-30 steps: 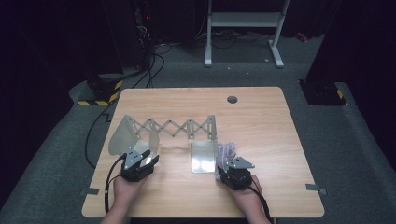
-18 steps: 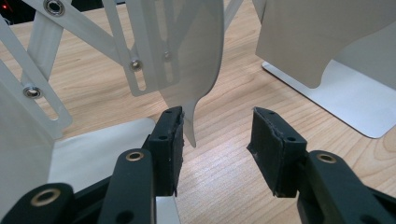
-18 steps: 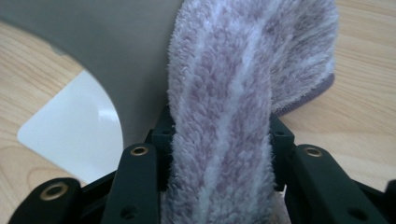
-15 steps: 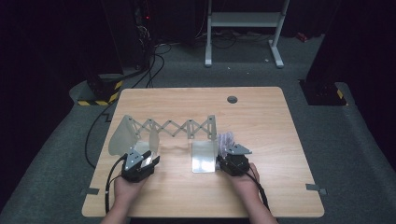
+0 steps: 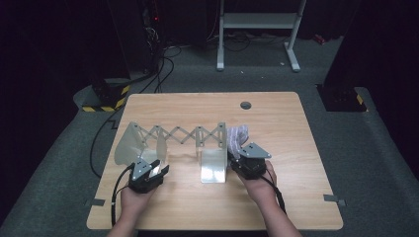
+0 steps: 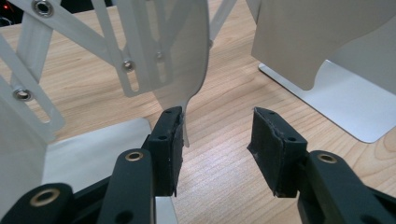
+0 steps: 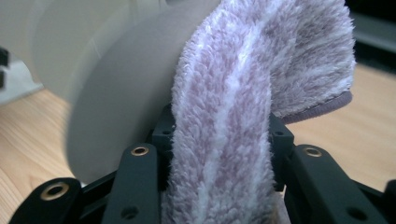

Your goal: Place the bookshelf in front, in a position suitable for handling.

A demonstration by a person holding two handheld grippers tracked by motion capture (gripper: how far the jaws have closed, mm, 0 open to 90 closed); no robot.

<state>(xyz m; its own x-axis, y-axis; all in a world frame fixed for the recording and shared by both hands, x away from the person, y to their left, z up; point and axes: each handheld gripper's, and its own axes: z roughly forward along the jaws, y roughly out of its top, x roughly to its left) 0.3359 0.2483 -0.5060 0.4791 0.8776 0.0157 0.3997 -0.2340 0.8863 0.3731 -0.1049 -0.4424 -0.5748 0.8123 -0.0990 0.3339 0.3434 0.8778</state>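
Observation:
A white scissor-style folding rack [image 5: 180,134] stretches across the wooden table [image 5: 281,128], with a curved metal plate [image 5: 129,143] at its left end and an L-shaped metal plate [image 5: 214,165] at its right end. My left gripper [image 5: 157,168] sits by the left plate. Its jaws stand open, and the plate's thin edge [image 6: 187,70] rests against the left pad [image 6: 170,140] with a gap to the other pad. My right gripper [image 5: 237,158] is shut on a fluffy lilac-and-white cloth [image 7: 243,93], held just right of the L-shaped plate [image 7: 116,98]. The cloth [image 5: 237,137] sticks up above the jaws.
A round cable hole [image 5: 245,105] lies in the table's far side. Beyond the far edge are floor cables [image 5: 163,54] and a white stand [image 5: 257,19]. Tape marks sit at the table's near corners.
The right gripper has risen with the cloth and come closer to the rack's right plate. The left gripper has stayed where it was.

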